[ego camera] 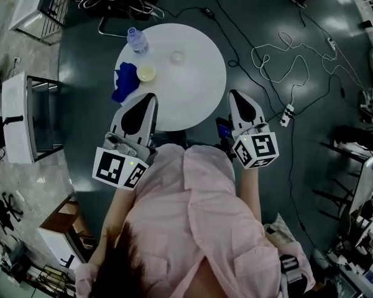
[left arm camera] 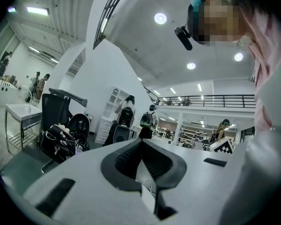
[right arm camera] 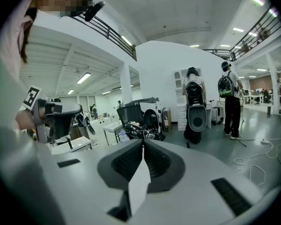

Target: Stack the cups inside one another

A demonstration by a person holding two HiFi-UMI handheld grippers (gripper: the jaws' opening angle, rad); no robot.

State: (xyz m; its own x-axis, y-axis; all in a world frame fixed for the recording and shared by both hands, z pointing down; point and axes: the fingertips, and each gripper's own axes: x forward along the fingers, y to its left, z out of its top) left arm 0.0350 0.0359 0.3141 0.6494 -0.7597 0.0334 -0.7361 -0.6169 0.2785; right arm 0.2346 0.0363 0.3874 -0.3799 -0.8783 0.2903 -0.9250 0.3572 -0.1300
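1. Both cups stand on the round white table (ego camera: 199, 98), ahead of the two tongs, toward its far-left part.
2. The yellowish cup (ego camera: 146, 72) sits almost straight ahead of the left tongs (ego camera: 150, 97) and near their tip. The clear cup (ego camera: 177, 57) stands farther in, apart from the first cup and to its right.
3. The right tongs (ego camera: 235, 94) hover by the table's near-right edge, well apart from both cups, so the left tongs are the nearer to each.
4. From above both cups show round mouths, so I judge them upright with the long axis vertical. A grasp would likely come at a rim or wall from the near side.
5. In the left gripper view the left tongs (left arm camera: 141, 142) are pressed together with nothing between them. In the right gripper view the right tongs (right arm camera: 143, 142) are likewise pressed together and empty.
6. Both gripper views look out across the room, not down at the table, and no cup shows in either.
7. Count: two cups, neither yet nested in the other; whether the yellowish one is already a pair I cannot tell. There is also one bottle (ego camera: 137, 40) and one blue cloth (ego camera: 124, 84), both at the table's left edge, with the cloth just beside the yellowish cup.
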